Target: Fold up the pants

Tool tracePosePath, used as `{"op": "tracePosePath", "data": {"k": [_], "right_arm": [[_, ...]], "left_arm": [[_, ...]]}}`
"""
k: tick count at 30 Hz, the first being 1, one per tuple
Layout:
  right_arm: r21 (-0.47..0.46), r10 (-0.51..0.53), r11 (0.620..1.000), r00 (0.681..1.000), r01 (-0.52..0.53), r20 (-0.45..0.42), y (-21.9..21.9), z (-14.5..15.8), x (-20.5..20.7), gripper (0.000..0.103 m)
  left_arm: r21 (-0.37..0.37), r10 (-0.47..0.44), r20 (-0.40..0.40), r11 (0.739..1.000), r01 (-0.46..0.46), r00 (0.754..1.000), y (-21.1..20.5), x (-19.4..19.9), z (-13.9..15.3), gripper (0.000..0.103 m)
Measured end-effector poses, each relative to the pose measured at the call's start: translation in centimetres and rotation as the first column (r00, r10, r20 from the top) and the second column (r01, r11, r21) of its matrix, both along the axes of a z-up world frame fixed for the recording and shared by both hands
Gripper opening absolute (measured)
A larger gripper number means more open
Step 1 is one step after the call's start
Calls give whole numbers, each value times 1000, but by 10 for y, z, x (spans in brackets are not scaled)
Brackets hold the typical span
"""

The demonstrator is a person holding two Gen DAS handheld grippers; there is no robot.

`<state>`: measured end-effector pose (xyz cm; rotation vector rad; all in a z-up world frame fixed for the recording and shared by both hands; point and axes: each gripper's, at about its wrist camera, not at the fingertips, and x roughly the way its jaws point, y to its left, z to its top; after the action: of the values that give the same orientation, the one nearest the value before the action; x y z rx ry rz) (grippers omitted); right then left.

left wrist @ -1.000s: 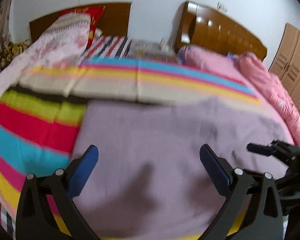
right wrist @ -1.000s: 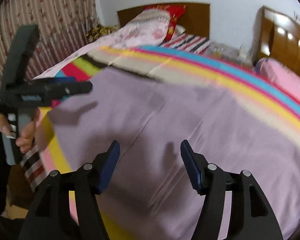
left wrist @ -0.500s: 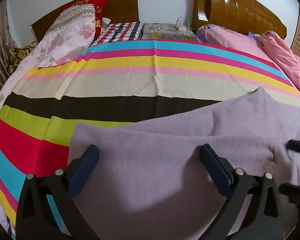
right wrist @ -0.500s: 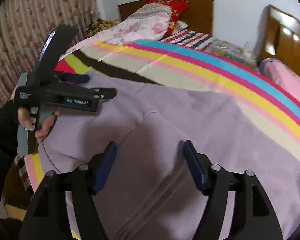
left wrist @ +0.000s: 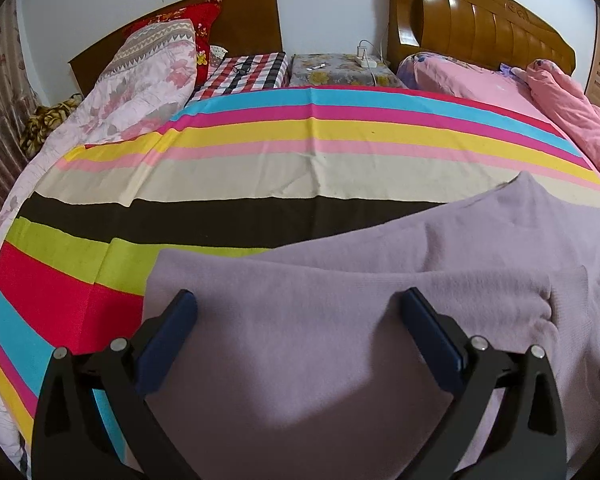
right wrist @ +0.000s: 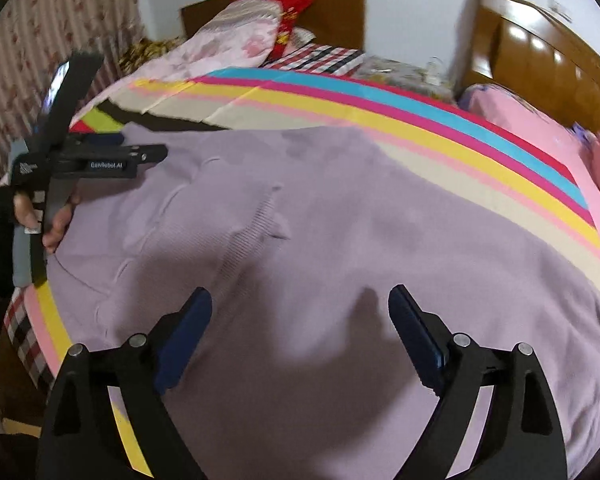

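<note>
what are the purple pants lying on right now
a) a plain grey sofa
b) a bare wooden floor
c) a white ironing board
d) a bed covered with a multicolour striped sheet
d: the purple pants are spread flat on the striped sheet, whose black, beige, yellow, pink and blue bands run across the bed beyond them, with pillows and a wooden headboard behind.

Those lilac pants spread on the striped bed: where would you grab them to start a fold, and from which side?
Probably at an outer edge, not the middle. The lilac pants lie flat on the striped blanket, so mid-cloth gives little to pinch. The near left corner shows a free edge; the left gripper, open above it, could come down from the left and pinch there. The right gripper is opening, nothing between its jaws.
</note>
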<state>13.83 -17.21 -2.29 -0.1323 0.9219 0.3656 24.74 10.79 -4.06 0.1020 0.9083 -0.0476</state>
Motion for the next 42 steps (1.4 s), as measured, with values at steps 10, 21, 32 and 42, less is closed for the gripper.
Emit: {"op": "tracePosePath", "data": {"k": [10, 21, 32, 42], "right_arm": [[-18, -118, 993, 993, 119, 7, -67, -15, -40, 86], [60, -176, 983, 981, 171, 87, -122, -24, -84, 86], [559, -420, 756, 908, 340, 15, -235, -6, -187, 86], [578, -543, 651, 834, 492, -98, -262, -20, -176, 87]], "left_arm": [[13, 4, 7, 1000, -5, 1000, -2, -3, 0, 102], [27, 14, 19, 1000, -14, 1000, -4, -6, 2, 102], [-128, -58, 252, 987, 93, 966, -64, -115, 42, 101], [-55, -146, 78, 987, 151, 986, -90, -110, -2, 102]]}}
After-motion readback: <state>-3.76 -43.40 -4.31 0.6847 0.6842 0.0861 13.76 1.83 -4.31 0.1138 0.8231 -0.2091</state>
